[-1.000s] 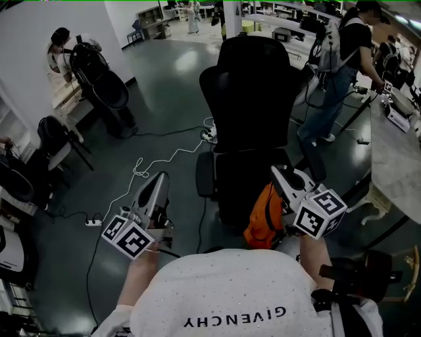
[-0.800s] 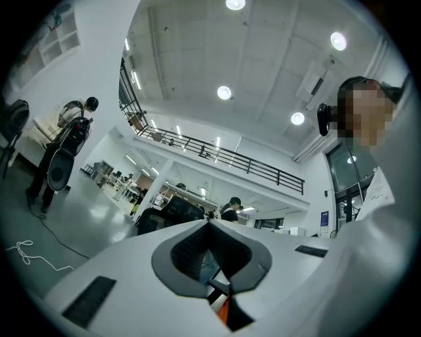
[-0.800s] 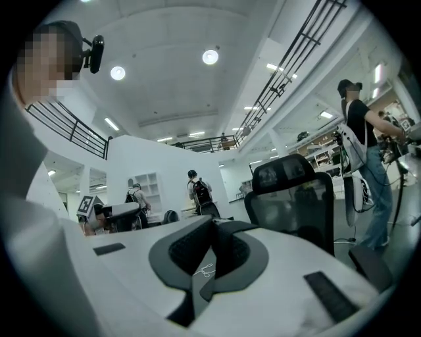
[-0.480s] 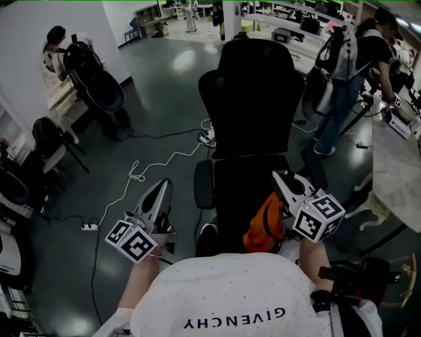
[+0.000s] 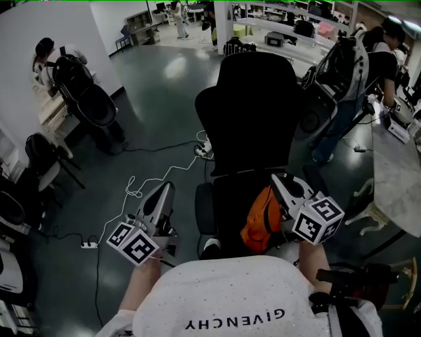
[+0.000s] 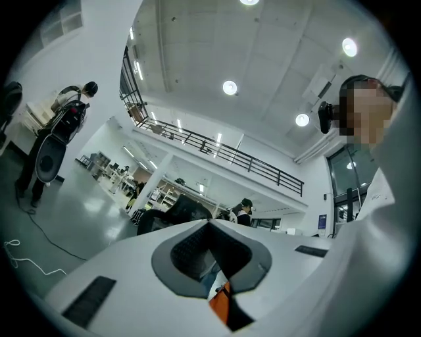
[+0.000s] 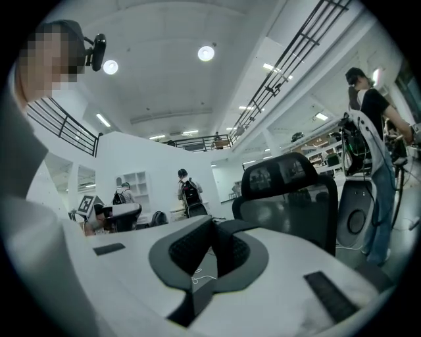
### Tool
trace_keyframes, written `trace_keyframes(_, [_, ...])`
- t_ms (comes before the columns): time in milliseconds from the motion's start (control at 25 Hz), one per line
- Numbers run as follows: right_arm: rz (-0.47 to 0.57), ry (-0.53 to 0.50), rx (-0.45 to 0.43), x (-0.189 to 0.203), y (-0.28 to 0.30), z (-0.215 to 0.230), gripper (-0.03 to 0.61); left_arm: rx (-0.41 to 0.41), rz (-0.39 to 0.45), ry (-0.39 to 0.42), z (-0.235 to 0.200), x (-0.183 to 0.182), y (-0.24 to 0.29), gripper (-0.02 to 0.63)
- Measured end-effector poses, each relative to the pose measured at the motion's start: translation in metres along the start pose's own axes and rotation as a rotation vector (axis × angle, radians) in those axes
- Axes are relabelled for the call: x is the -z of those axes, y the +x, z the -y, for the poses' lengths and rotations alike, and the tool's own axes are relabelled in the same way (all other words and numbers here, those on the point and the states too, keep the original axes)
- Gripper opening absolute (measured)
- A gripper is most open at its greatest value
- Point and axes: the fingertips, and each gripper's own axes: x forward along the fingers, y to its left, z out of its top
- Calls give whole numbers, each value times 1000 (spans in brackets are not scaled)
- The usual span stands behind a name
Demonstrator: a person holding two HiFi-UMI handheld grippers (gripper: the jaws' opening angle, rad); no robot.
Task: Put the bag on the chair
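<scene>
Step in hand: transfer to the seat. My right gripper (image 5: 281, 183) is clamped tight on what looks like a dark strap (image 7: 217, 253) of the orange bag (image 5: 262, 220). The bag hangs at lower centre of the head view, against the black chair (image 5: 250, 118) seat. My left gripper (image 5: 163, 194), lower left, is closed and empty. Next move, as I judge it: lower the bag until the seat bears it, then release.

Glossy grey floor (image 5: 164, 85), white wall (image 5: 39, 20), marble counter (image 5: 401, 178), ceiling spotlights (image 6: 229, 87)

A big open lab hall: glossy floor (image 5: 158, 92), office chair (image 5: 253, 118), trailing cables (image 5: 136, 191), shelving (image 5: 137, 23), a mezzanine railing (image 6: 217, 150).
</scene>
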Motion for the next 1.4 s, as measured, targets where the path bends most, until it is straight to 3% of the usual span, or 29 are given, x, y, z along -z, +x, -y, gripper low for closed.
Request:
trace_keyframes(520, [-15, 52, 95, 1, 70, 55, 2, 91, -112, -38, -63, 3, 100, 0])
trace_keyframes(920, [-53, 133, 189, 31, 103, 98, 2, 101, -273, -41, -106, 37, 145, 0])
trace_keyframes(1080, [-73, 159, 209, 42, 118, 110, 2, 130, -280, -96, -117, 45, 159, 0])
trace_keyframes(1400, [-126, 185, 230, 75, 146, 129, 2, 162, -339, -112, -135, 66, 187, 0])
